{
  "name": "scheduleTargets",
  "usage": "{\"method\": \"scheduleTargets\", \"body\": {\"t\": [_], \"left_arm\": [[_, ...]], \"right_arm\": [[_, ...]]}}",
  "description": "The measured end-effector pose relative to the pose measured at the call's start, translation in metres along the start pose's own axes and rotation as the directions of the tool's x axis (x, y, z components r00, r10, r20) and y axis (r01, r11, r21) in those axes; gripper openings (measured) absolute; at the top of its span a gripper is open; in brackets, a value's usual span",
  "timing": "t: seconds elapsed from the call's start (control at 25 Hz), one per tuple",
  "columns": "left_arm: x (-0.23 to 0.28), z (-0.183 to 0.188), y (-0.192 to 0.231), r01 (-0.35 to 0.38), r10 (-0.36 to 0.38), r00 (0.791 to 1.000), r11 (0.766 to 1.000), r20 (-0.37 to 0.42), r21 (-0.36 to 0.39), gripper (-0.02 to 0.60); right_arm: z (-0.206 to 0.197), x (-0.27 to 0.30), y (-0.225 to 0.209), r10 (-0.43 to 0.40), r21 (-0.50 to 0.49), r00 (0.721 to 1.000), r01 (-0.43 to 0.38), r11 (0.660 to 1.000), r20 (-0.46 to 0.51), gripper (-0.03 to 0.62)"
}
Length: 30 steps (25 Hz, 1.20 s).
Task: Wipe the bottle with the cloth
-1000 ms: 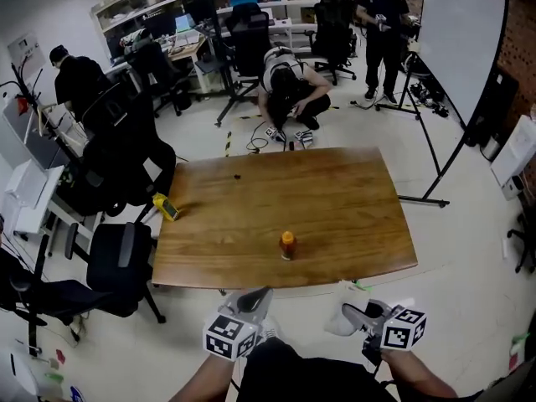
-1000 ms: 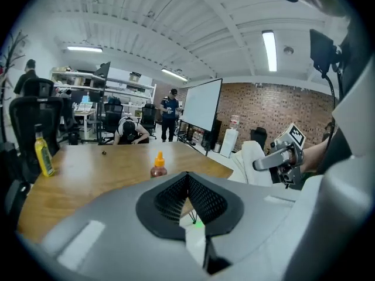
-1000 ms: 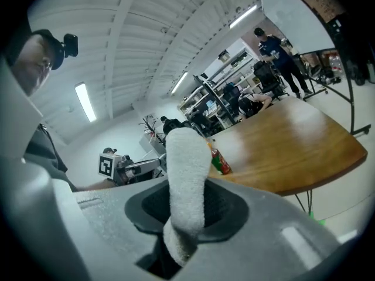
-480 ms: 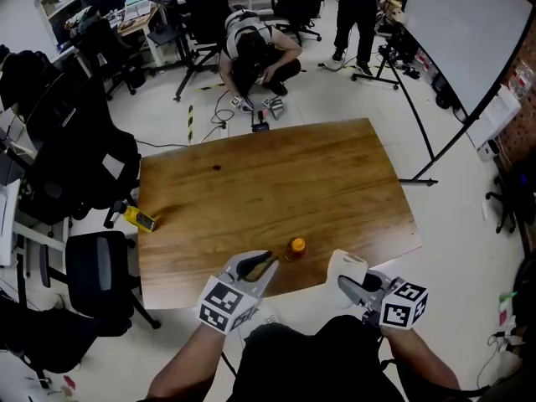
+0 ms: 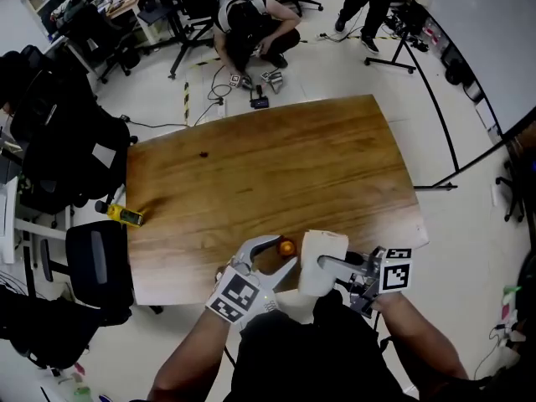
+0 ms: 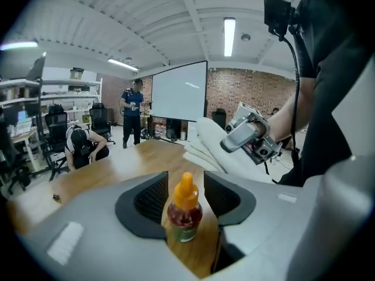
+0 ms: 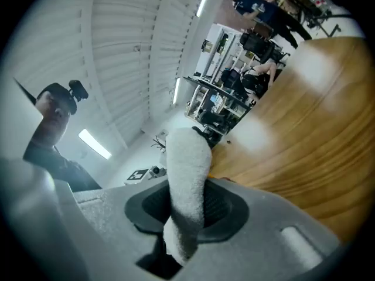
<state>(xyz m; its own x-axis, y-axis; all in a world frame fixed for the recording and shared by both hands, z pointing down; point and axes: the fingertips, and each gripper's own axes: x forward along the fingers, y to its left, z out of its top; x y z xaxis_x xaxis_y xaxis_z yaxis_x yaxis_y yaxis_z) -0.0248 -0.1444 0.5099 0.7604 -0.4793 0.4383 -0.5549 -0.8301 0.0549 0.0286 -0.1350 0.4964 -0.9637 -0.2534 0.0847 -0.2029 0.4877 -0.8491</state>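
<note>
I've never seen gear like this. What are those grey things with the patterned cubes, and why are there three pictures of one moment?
There is no robot here. A person holds a two-fingered hand tool, called a gripper, in each hand. The head view comes from a camera on the person's head and looks down on a wooden table. The other two views come from cameras riding on the grippers, each looking along its own fingers. The left gripper is opening its fingers, and a small orange-capped bottle stands on the table between them, not squeezed. The right gripper is shut on a white cloth, held just right of the bottle. Each patterned cube is part of its gripper.
</note>
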Motion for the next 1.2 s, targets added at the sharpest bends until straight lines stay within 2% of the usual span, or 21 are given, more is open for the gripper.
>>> {"method": "scheduleTargets", "body": {"t": [0.08, 0.16, 0.36, 0.6, 0.84, 1.0, 1.2], "left_arm": [[0.003, 0.001, -0.001, -0.006, 0.006, 1.0, 1.0, 0.004, -0.014, 0.191], [0.004, 0.002, 0.002, -0.014, 0.015, 1.0, 0.999, 0.017, -0.032, 0.106], [0.002, 0.004, 0.005, -0.031, 0.035, 0.997, 0.997, 0.067, -0.065, 0.098], [-0.001, 0.002, 0.007, -0.054, 0.062, 0.993, 0.996, 0.105, -0.075, 0.094], [-0.003, 0.006, 0.007, -0.058, 0.067, 0.992, 0.995, 0.11, -0.086, 0.095], [-0.003, 0.008, 0.008, -0.055, 0.064, 0.991, 0.995, 0.115, -0.083, 0.095], [-0.003, 0.007, 0.007, -0.049, 0.059, 0.991, 0.995, 0.117, -0.082, 0.095]], "right_arm": [[0.005, 0.007, -0.004, 0.054, 0.027, 0.998, -0.054, 0.998, -0.015, 0.078], [0.009, 0.017, -0.009, 0.099, 0.042, 0.994, -0.097, 0.994, -0.042, 0.078], [0.009, 0.038, -0.03, 0.138, 0.053, 0.983, -0.133, 0.99, -0.12, 0.078], [-0.008, 0.055, -0.061, 0.072, 0.035, 0.98, -0.066, 0.997, -0.184, 0.078], [-0.007, 0.055, -0.077, 0.079, 0.049, 0.981, -0.072, 0.996, -0.177, 0.078], [-0.015, 0.053, -0.097, -0.008, 0.008, 0.973, 0.01, 1.0, -0.233, 0.078], [-0.032, 0.061, -0.122, -0.142, -0.072, 0.938, 0.125, 0.99, -0.316, 0.077]]}}
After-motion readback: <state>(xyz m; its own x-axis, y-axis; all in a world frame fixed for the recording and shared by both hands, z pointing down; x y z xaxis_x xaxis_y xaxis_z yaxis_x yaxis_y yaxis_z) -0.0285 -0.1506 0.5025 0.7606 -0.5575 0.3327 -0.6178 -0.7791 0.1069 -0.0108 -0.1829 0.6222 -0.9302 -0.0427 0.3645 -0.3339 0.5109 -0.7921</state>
